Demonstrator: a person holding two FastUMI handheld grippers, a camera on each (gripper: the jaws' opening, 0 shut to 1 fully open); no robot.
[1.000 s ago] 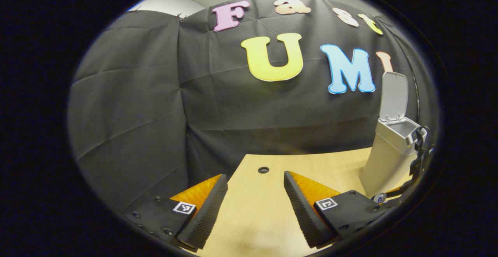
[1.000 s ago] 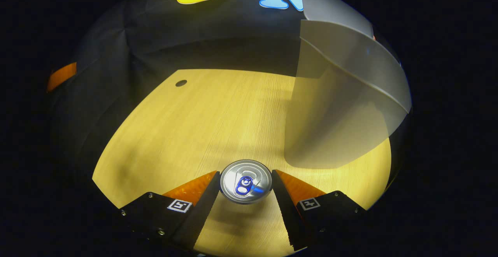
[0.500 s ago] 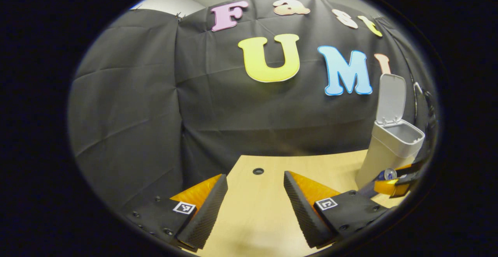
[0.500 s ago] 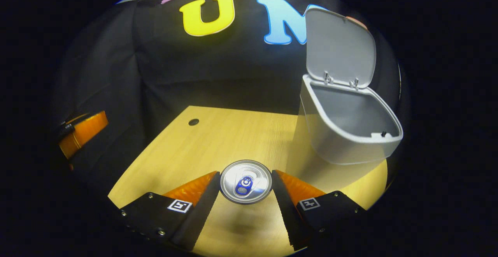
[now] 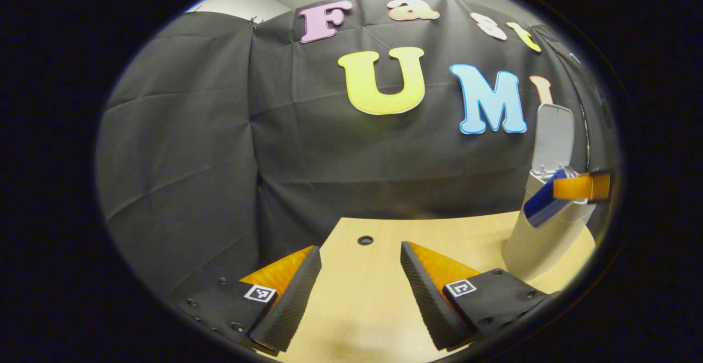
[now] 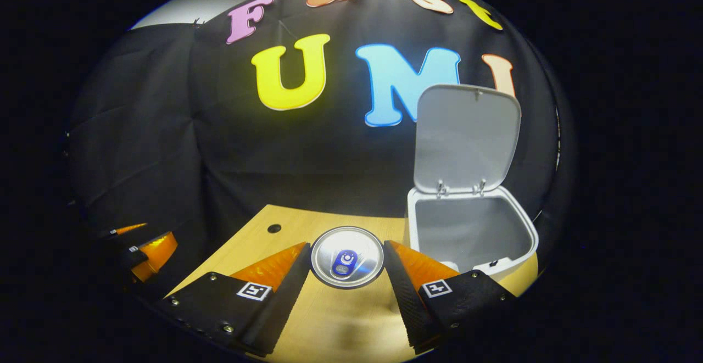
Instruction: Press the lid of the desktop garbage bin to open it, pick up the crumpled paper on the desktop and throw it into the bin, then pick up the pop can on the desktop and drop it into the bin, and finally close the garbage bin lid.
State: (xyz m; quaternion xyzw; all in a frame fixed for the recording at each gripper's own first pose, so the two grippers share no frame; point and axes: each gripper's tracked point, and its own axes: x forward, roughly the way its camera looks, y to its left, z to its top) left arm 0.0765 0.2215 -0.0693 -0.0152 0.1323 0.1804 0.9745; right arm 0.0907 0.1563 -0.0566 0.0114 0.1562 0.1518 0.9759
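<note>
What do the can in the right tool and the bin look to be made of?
Pop can: likely aluminium, its top bright and brushed with a shiny blue pull tab. Garbage bin: probably moulded plastic, matte pale grey, with smooth rounded walls and a thin hinged lid standing open.

The garbage bin (image 6: 470, 236) is a pale grey plastic tub standing upright on the wooden desktop (image 6: 329, 324), close to its back edge by the black cloth. Its lid (image 6: 466, 138) is swung fully open and stands upright on two hinges at the rear rim. The pop can (image 6: 346, 257), silver-topped with a blue tab, is clamped upright, raised above the desktop just left of the bin's open mouth.
</note>
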